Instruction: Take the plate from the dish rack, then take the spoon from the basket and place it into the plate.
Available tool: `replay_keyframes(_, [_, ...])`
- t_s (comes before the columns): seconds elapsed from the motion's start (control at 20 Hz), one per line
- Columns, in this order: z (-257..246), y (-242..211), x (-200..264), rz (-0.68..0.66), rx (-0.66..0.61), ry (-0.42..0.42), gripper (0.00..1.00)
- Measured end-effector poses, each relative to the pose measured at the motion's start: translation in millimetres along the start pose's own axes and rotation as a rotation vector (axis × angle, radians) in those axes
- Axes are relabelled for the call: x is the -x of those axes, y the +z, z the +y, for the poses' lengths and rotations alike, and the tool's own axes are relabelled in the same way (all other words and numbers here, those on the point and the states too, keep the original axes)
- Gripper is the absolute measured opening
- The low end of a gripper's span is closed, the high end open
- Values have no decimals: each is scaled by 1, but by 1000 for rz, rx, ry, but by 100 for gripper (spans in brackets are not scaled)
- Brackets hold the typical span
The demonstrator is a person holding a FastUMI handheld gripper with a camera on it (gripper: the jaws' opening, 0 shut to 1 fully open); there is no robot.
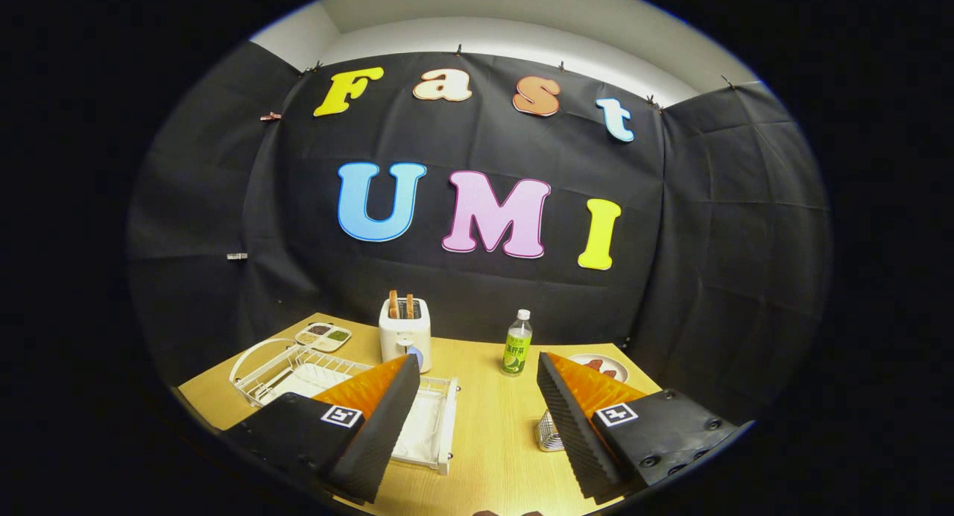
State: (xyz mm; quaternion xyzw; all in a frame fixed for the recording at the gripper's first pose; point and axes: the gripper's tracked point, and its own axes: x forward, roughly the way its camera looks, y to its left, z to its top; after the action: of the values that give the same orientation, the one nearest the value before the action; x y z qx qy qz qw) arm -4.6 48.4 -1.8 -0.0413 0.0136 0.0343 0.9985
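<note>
- Gripper (477, 397) jaws spread wide, holding nothing, above the wooden table (492, 441).
- White dish rack (298, 370) behind the left finger; its plate cannot be made out.
- Mesh basket (550, 432) beside the right finger.
- Toaster (405, 333), bottle (516, 343) and a dish of food (600, 365) stand beyond.

A pale honey-toned wooden table (492, 426) is showing a fine straight grain. At its left edge a white wire dish rack (298, 370) is gleaming over a white tray, and toward the far left corner a cream sectioned dish (323, 337) is holding dark, tan and green fillings. A white toaster (405, 333) is carrying browned toast near the far edge — beside it a clear bottle (516, 343) is wearing a white cap and lime-green label. Near the right corner a white plate (605, 365) is bearing reddish food.
</note>
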Motion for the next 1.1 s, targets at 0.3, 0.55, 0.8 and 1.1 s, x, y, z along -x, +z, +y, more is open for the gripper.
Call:
replay_keyframes(0.3, [21,-21,-37,155,10,-23,97])
replay_keyframes(0.55, [59,-21,-81,208,91,33,96])
replay_keyframes(0.8, [71,-69,-123,375,133,32,93])
replay_keyframes(1.1, [80,-131,-148,650,-39,1,63])
